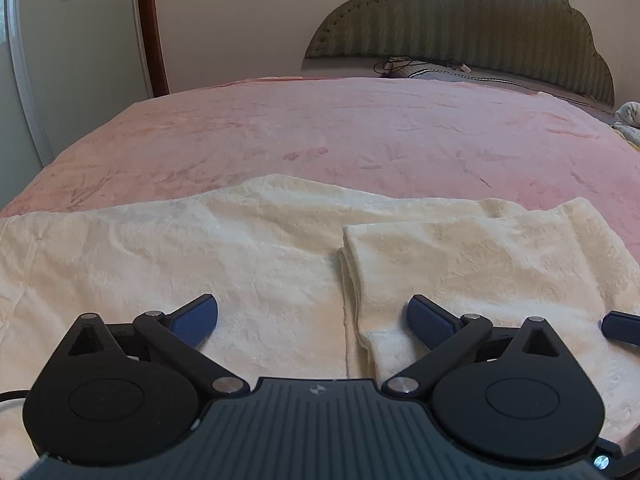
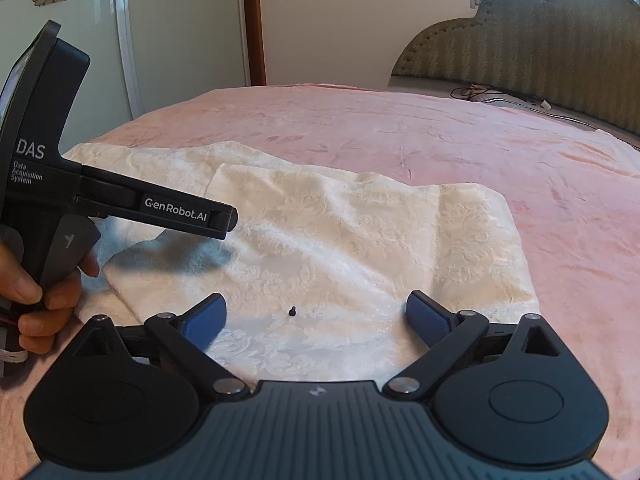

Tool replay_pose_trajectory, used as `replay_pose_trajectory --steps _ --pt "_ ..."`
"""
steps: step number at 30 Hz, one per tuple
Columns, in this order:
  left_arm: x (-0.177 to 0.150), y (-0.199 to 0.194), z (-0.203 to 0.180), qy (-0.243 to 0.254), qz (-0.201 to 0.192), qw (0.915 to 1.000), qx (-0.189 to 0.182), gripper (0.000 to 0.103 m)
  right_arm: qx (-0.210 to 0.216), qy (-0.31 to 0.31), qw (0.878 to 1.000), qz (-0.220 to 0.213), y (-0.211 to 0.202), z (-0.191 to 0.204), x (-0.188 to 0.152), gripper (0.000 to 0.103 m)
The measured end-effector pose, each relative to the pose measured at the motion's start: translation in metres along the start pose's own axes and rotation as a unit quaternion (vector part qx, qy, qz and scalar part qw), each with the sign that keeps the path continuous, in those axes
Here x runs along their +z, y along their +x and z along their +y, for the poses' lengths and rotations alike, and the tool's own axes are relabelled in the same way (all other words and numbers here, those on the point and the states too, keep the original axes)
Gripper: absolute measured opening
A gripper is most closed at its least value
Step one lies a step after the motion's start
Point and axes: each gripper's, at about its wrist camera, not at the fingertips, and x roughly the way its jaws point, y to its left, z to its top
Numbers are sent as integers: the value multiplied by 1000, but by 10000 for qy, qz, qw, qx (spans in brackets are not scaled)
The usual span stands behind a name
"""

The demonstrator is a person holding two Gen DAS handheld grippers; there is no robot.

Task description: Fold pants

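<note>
The cream pants point(image 1: 240, 248) lie partly folded on the pink blanket point(image 1: 360, 132). Left gripper point(image 1: 312, 320) and right gripper point(image 2: 316, 320) are spread wide, empty. The doubled layer may be dragged askew if only one ply is caught.

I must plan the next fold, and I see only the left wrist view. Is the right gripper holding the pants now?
Observer: No. The right gripper is open, and the pants lie under it, not pinched.
Operator: Is anything lying on the cloth there?
Observer: Yes. A small dark speck sits on the pants, between the two fingers.
Operator: How does the left gripper look from that side?
Observer: The left gripper hangs over the left part of the pants, and a hand holds its handle.
</note>
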Motion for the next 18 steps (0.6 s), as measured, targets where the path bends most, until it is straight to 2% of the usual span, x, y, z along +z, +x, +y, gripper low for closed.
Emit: replay_pose_trajectory --steps 18 --pt "-4 2 5 -108 -111 9998 -101 103 -1 -3 10000 0 0 0 0 99"
